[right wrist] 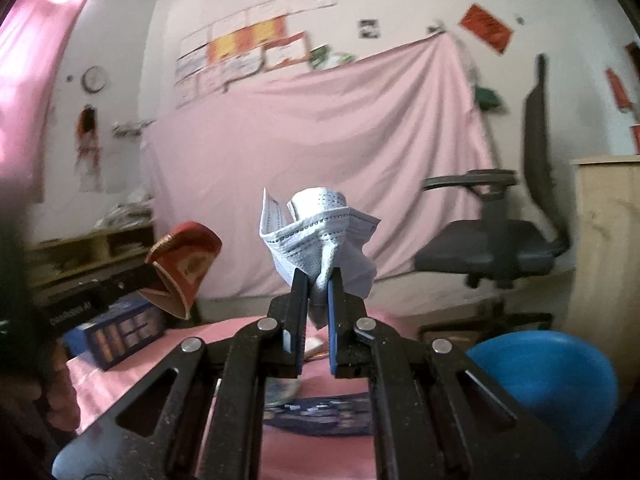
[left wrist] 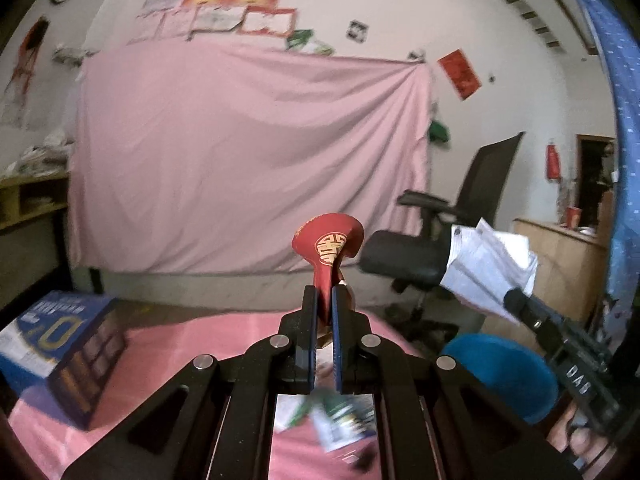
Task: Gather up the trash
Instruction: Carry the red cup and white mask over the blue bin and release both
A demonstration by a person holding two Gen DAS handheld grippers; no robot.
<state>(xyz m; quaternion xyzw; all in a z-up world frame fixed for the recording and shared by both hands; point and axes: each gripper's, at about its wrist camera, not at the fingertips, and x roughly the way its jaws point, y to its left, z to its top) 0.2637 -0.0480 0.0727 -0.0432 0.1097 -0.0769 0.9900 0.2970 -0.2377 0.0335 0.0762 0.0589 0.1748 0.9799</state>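
Bin (blue, contents unseen) beside right tool clamping mask.

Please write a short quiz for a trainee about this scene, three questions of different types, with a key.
1. True or false: the left gripper is shut on a red packet.
2. Multiple choice: what does the right gripper hold? A) a glass bottle B) a white face mask with crumpled paper C) a metal spoon
3. Fill in the missing word: the round bin at the lower right of both views has the colour ____.

Key: 1. True, the red packet is pinched between the pads. 2. B. 3. Blue.
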